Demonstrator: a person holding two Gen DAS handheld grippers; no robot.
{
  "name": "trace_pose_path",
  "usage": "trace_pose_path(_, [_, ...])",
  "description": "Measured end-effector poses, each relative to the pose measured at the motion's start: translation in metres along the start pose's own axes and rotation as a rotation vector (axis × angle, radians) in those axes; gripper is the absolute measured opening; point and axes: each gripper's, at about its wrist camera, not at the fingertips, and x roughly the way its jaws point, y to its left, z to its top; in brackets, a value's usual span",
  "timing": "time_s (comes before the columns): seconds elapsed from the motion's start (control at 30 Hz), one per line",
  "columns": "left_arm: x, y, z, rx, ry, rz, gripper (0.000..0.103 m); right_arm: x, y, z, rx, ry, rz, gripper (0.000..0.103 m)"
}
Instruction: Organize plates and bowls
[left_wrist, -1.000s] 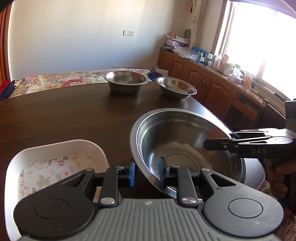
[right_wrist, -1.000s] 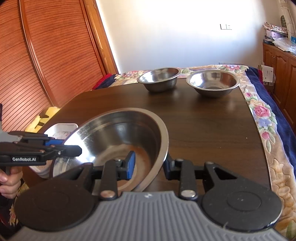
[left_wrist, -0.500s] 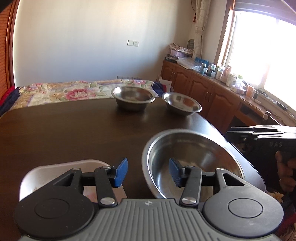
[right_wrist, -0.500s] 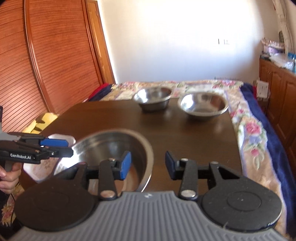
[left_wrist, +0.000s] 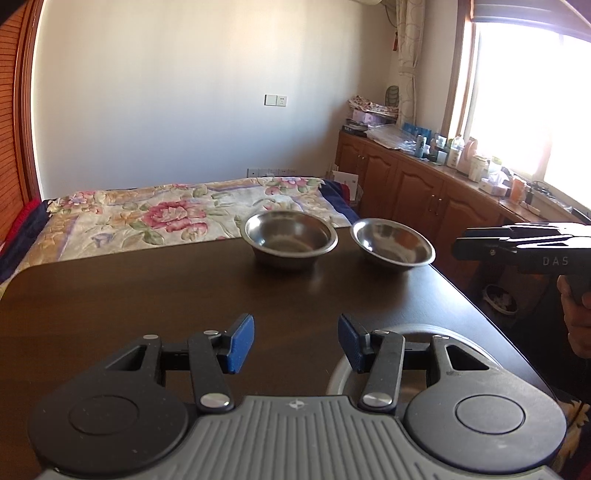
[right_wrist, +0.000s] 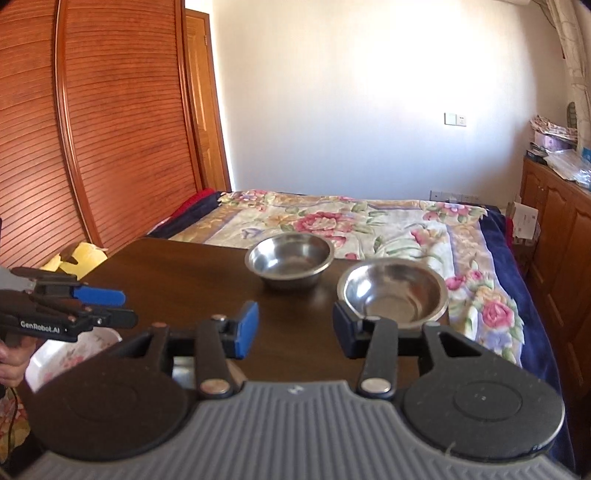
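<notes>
The left gripper (left_wrist: 296, 343) stands apart, empty, above the dark table (left_wrist: 147, 302). Two steel bowls (left_wrist: 291, 238) rest side by side at the far edge. The right gripper (right_wrist: 295, 328) is opening, empty; a large bowl (left_wrist: 417, 332), probably steel, lies beneath.

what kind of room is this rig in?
Likely a bedroom in a home doubling as a dining spot: a bed with a floral bedspread abuts the dark wooden table, with wooden cabinets under the window.
</notes>
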Motion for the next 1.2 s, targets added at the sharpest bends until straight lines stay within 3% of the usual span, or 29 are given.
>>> trace_pose_path(0.63, [0.089, 0.017, 0.047, 0.041, 0.040, 0.028, 0.052, 0.098, -0.025, 0.031, -0.009, 0.091, 0.014, 0.047])
trace_pose_path(1.2, [0.150, 0.036, 0.065, -0.046, 0.090, 0.024, 0.050, 0.146, -0.025, 0.041, -0.039, 0.147, -0.004, 0.045])
